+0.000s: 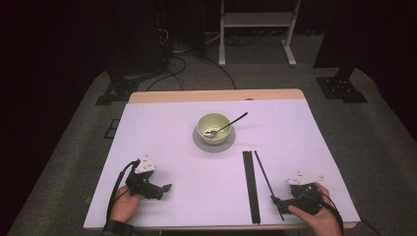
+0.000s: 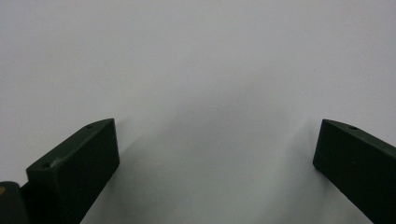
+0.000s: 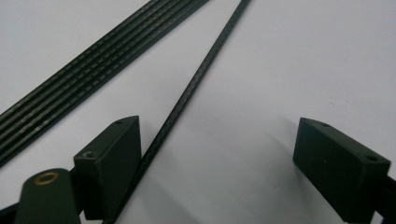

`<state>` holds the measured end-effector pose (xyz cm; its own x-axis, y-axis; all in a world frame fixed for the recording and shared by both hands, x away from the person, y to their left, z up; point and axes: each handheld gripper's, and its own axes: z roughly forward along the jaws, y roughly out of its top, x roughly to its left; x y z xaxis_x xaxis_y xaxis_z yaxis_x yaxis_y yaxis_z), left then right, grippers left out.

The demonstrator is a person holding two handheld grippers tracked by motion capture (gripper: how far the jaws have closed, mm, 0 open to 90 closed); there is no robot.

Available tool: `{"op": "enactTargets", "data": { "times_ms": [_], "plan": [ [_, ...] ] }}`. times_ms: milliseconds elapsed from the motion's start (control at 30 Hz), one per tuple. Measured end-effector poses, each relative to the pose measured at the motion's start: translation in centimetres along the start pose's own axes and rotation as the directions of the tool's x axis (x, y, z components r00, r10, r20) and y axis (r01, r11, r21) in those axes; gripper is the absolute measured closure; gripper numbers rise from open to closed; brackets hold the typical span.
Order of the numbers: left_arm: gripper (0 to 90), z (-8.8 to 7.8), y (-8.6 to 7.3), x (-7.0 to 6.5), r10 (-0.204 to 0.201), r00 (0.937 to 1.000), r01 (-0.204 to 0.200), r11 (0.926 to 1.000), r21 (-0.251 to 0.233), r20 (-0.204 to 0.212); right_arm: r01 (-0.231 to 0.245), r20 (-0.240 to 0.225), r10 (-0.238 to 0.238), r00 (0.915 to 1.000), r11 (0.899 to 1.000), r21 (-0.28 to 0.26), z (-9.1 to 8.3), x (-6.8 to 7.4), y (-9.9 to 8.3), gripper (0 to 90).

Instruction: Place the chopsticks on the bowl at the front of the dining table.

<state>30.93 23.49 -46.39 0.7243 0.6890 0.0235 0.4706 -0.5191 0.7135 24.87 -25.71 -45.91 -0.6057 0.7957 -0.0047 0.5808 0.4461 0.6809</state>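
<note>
So the left gripper (image 1: 164,187) is just parked low over bare white counter (image 2: 196,56), jaws wide with nothing between them, probably idling out of the way. Well ahead of both sits a pale green ceramic bowl (image 1: 213,127) on a grey saucer (image 1: 214,143), metal spoon (image 1: 227,125) leaning inside. The right gripper (image 3: 217,149) looks like the working one: jaws spread wide, and the single thin black ribbed strip (image 3: 196,79) runs right past its left jaw, with the bundle of matching black strips (image 3: 88,67) further left. I'd guess it's lining up a pinch.

A thin black strip (image 3: 196,79) is laid flat on the white table, slightly angled. It is set just beside a bundle of like black strips (image 3: 88,70).
</note>
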Motion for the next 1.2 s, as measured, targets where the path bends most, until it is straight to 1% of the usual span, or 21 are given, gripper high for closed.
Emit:
{"op": "enactTargets", "data": {
  "times_ms": [267,800,933,1200],
  "plan": [
    [0.0,0.0,0.0,0.0,0.0,1.0,0.0,1.0,0.0,0.0,-0.01,0.012,0.01,0.9999,1.0,0.002,-0.2,-0.6,-0.1,13.9],
    [0.0,0.0,0.0,0.0,0.0,1.0,0.0,1.0,0.0,0.0,-0.046,0.038,0.046,0.9982,0.999,0.001,-0.7,-2.4,-0.7,13.9],
    [0.0,0.0,0.0,0.0,0.0,1.0,0.0,1.0,0.0,0.0,-0.046,0.046,0.046,0.9979,0.999,0.0,-0.7,-2.7,-0.7,13.9],
    [0.0,0.0,0.0,0.0,0.0,1.0,0.0,1.0,0.0,0.0,-0.068,0.068,0.068,0.9954,0.998,-0.007,-1.0,-3.7,-1.0,13.9]
  ]
}}
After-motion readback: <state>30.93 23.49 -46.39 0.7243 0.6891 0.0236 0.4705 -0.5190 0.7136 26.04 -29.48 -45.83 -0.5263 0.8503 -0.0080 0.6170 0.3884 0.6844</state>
